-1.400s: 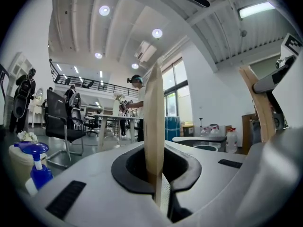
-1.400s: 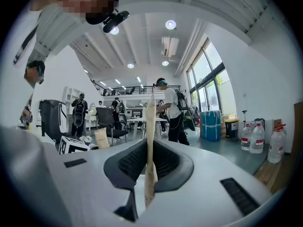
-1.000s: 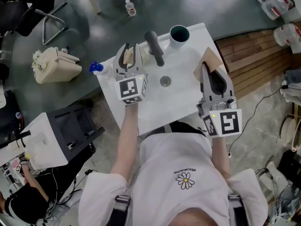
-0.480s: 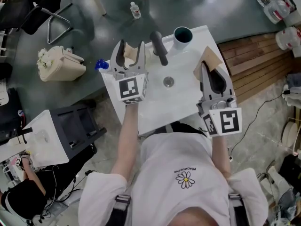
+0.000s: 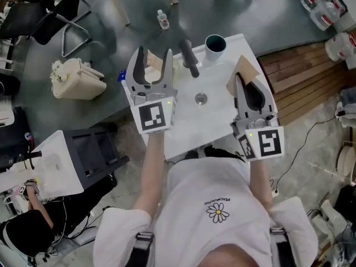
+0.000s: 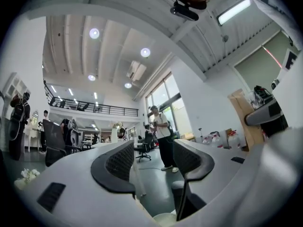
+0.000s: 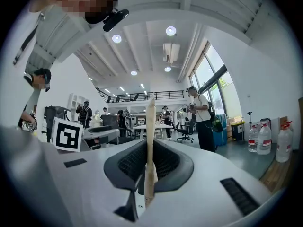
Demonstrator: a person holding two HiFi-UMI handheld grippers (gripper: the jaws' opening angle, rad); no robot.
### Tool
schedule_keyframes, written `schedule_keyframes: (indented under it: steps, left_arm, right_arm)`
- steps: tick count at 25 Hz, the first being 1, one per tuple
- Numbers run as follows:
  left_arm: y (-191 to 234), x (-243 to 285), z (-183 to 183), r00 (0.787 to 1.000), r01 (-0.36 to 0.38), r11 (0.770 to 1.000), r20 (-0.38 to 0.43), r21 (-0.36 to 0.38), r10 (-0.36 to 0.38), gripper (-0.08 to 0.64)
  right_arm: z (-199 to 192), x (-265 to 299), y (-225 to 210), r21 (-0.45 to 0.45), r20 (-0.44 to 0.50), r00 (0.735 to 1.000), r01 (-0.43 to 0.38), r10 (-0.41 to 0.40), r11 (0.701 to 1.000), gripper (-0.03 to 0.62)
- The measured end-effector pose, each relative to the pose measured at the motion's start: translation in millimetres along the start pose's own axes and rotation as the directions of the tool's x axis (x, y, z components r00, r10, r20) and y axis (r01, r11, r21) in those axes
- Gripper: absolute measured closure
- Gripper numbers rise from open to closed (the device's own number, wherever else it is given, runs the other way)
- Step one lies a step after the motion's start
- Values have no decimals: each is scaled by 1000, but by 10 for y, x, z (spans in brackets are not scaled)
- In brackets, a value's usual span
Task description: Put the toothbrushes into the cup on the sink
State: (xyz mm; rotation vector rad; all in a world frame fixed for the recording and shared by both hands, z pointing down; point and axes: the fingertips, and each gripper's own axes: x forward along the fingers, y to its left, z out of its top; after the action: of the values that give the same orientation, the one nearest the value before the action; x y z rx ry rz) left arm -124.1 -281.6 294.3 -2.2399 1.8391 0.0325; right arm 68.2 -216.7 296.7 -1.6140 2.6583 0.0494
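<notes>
Here, sink [image 5: 214, 113]: white, straight before the person.
Left gripper [image 5: 154, 52]: over the sink's left edge, jaws opening wide, nothing between them.
Right gripper [image 5: 240, 78]: over the sink's right edge, clamped narrow on a thin tan card [image 7: 150, 126].
Cup [image 5: 215, 44]: upright at the sink's back rim, beside the tap [image 5: 188, 57].

White cup [image 5: 215, 44] upright, sink [image 5: 217, 121] far edge; tan toothbrush [image 7: 150, 126] clamped upright.

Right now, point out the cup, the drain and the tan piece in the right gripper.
cup [image 5: 215, 43], head view, its dark opening
drain [image 5: 201, 98], head view, its metal centre
tan piece [image 5: 246, 67], head view, its broad flat face
</notes>
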Motion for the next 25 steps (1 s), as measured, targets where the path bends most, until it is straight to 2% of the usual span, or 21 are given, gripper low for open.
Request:
schedule_keyframes:
  steps: [4, 8, 9, 12, 15, 18, 25]
  left_arm:
    - [-97, -178, 391, 997, 2, 1000, 82, -30, 1, 311]
    - [-180, -411, 524, 997, 0, 999, 82, -51, 4, 315]
    - [-201, -459, 536, 997, 0, 998, 77, -63, 5, 336]
    - [-303, -586, 533, 998, -6, 995, 66, -96, 12, 443]
    - [-406, -725, 451, 999, -10, 993, 34, -118, 15, 509]
    - [-446, -817, 359, 999, -35, 990, 9, -139, 36, 542]
    - [-465, -807, 277, 999, -40, 988, -15, -150, 38, 545]
  right_arm:
    - [55, -54, -12, 1, 21, 1000, 4, -4, 1000, 566]
    - [94, -97, 16, 4, 35, 999, 4, -4, 1000, 566]
    - [102, -101, 33, 4, 37, 999, 2, -3, 1000, 566]
    - [96, -113, 66, 5, 37, 999, 0, 0, 1000, 566]
    - [82, -127, 81, 6, 39, 999, 0, -1, 1000, 566]
    - [74, -140, 88, 9, 39, 999, 2, -2, 1000, 566]
    - [23, -169, 74, 15, 24, 1000, 7, -8, 1000, 566]
